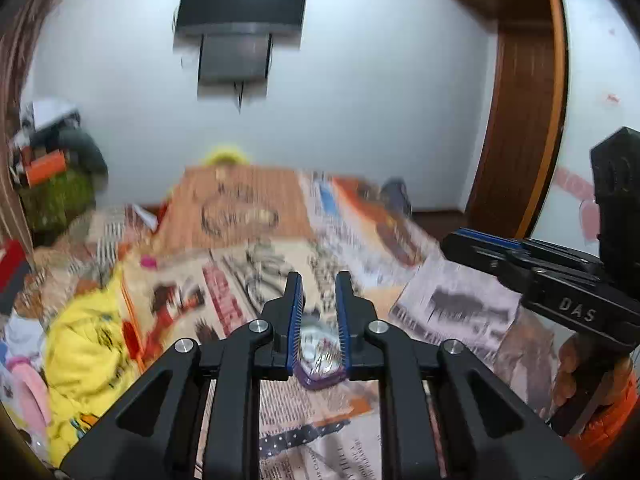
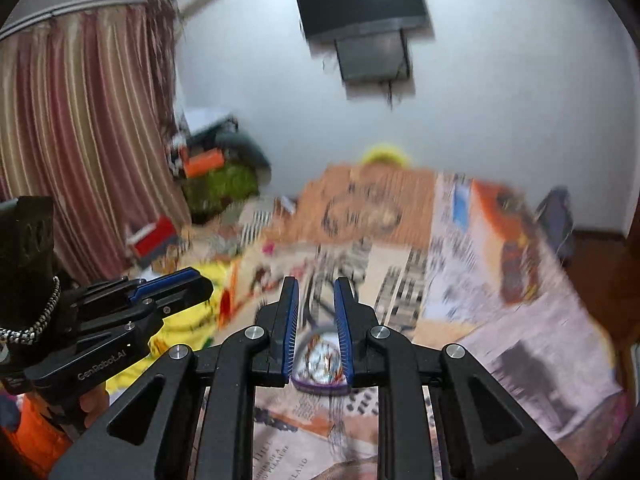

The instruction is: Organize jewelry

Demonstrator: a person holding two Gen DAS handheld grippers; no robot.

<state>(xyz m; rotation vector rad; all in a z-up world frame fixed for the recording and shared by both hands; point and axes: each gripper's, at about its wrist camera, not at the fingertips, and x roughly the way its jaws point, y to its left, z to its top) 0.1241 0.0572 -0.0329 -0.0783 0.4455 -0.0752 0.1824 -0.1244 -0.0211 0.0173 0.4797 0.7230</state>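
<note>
My left gripper [image 1: 319, 280] is shut on a small clear packet with a purple edge [image 1: 320, 354], shiny jewelry inside, held above the bed. My right gripper [image 2: 316, 284] is shut on a similar clear purple-edged packet [image 2: 320, 360] holding a coloured beaded piece. Each gripper shows in the other's view: the right one at the right edge [image 1: 480, 242], the left one at the left edge [image 2: 176, 284]. Further back an orange-brown mat [image 1: 236, 208] carries dark chains or necklaces, blurred. The whole scene is motion-blurred.
Newspapers [image 1: 452, 304] cover the bed. A yellow printed cloth [image 1: 84, 344] lies at the left. A clutter pile [image 1: 52, 168] stands by the striped curtain [image 2: 80, 120]. A TV [image 1: 240, 4] hangs on the white wall; a wooden wardrobe [image 1: 520, 120] is at the right.
</note>
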